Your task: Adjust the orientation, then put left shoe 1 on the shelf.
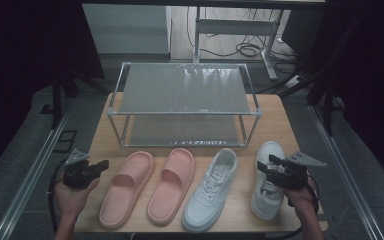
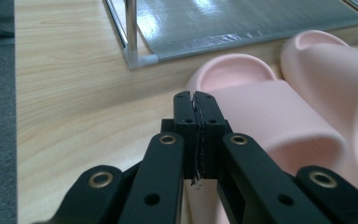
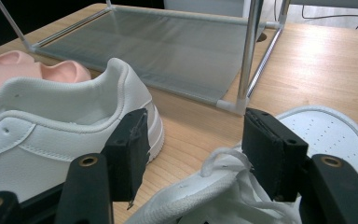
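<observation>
- Closest to the lens in the left gripper view, my left gripper (image 2: 199, 100) has its jaws pressed flat together with nothing between them, pointing at the near pink slipper (image 2: 261, 112); the second pink slipper (image 2: 335, 70) lies just beside it, and the shoe rack (image 2: 142, 59) stands beyond on the wooden table (image 2: 74, 93).
- Through the right gripper view, my right gripper (image 3: 193, 149) stands with jaws well apart over the laced opening of the right white sneaker (image 3: 326, 130) — the pads aren't pressing on it yet. Its partner, the left white sneaker (image 3: 51, 121), sits just beside.
- From the high view, four shoes lie in a row before the rack (image 1: 182, 90): two slippers (image 1: 130, 185) on the left, two sneakers (image 1: 212, 187) on the right, none on a shelf. My left hand (image 1: 77, 192) hovers off the row's left end; my right hand (image 1: 300, 192) is over the outer sneaker.
- I judge this the first pick — the sneaker under my right jaws. Next I'd lower, close on its collar or tongue firmly, then lift it clear of its neighbour toward a shelf.
</observation>
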The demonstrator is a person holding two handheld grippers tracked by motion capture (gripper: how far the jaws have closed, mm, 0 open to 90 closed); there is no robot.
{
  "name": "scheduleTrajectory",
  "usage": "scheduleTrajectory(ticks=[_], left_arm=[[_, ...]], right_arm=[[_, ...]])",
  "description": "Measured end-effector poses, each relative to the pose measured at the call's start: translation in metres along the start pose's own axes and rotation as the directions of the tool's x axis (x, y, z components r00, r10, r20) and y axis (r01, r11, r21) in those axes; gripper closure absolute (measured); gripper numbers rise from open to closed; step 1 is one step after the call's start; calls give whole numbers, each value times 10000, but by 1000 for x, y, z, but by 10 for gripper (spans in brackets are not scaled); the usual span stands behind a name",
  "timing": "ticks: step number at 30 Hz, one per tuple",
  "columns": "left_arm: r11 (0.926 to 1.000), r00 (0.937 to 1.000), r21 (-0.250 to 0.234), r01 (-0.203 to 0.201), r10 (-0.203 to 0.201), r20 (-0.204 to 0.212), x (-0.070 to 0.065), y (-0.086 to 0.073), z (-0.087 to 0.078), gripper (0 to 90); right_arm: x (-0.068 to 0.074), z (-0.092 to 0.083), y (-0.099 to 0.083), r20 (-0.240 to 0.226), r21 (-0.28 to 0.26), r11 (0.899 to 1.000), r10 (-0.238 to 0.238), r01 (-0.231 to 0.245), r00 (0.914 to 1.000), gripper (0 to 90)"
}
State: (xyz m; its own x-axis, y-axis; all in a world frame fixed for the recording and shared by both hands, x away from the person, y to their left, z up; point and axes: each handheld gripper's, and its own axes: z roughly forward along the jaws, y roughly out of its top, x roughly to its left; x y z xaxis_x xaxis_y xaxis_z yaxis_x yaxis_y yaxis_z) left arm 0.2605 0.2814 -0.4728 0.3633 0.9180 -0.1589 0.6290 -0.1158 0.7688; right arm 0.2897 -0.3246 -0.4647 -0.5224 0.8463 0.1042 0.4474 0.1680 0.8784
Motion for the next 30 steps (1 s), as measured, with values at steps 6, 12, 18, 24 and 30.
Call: scheduleTrajectory(ticks=[6,12,18,24,30], left_arm=[[9992,9996,-273,-280,282,64,-18,-18,-20,892],[9983,9987,-339,-468,474,169,-34,-28,-25,888],[9977,9983,-418,-532,542,226,-43,-29,-27,889],[9979,9973,-420,-494,515,525,-52,-35,-32,887],[9979,9935,-75,-636,640,938,-65,-41,-24,836]], right_arm=[[2,-3,2,80,-295,9995,-74,76,9999,423],[5,-4,3,32,-322,9994,-149,150,9999,422],[3,-3,2,62,-250,9997,-80,82,9999,422],[3,-3,2,46,-258,9996,-85,86,10000,422],[5,-2,2,33,-238,9996,-129,129,9999,422]])
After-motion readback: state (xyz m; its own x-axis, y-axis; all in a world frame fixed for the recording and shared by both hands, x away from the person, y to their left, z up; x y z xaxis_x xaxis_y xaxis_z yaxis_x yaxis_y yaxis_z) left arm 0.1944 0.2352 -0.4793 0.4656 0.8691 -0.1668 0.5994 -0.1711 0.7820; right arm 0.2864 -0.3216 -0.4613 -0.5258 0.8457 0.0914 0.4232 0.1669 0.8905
